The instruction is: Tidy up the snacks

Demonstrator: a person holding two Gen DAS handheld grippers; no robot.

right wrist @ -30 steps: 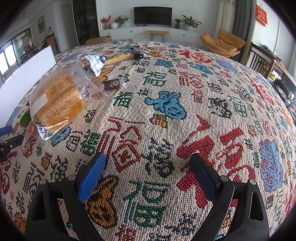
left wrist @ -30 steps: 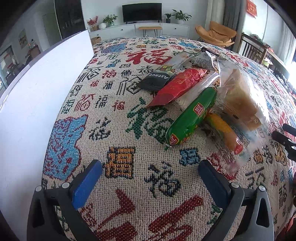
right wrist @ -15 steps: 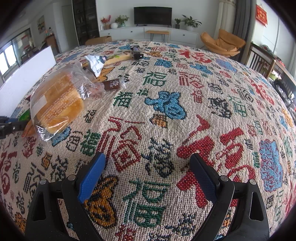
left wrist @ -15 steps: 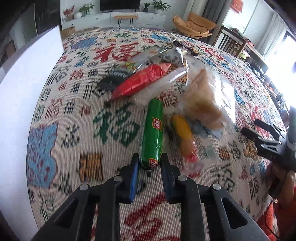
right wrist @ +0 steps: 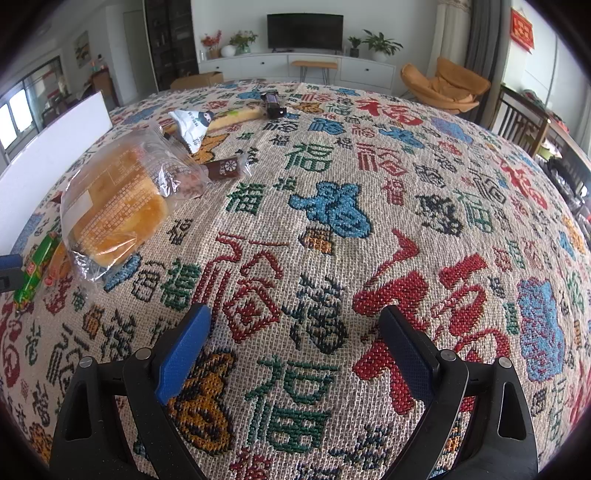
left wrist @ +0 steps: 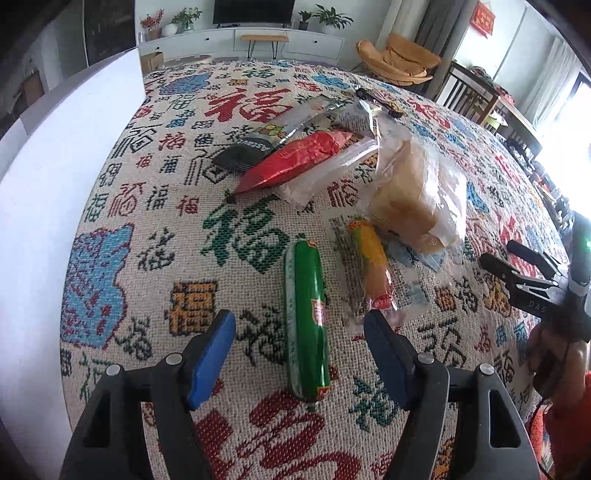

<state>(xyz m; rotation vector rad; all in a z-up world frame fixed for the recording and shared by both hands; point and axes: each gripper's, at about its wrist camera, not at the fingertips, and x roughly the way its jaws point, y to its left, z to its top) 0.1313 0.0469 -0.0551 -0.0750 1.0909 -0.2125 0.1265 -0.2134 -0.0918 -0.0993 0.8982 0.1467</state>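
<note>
Cloth [right wrist: 332, 206] patterned with red, green and blue characters covers the worktop, a living room behind. Left tongs [left wrist: 299, 347] angle steeply down, jaws opening, the green sausage [left wrist: 306, 317] lying loose between them. Right tongs [right wrist: 295, 343] hang released over bare cloth. Bagged bread [left wrist: 417, 192] sits nearby.

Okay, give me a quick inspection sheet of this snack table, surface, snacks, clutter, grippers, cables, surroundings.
Surface: patterned woven tablecloth.
Job's things: green sausage lying flat; yellow sausage beside it; bagged bread; red packet.
Clutter: white board at the table's edge.
Grippers: left gripper opening, straddling the green sausage, pads clear; right gripper open, empty.
Cables: nothing seen.
Surroundings: television, orange chair.
</note>
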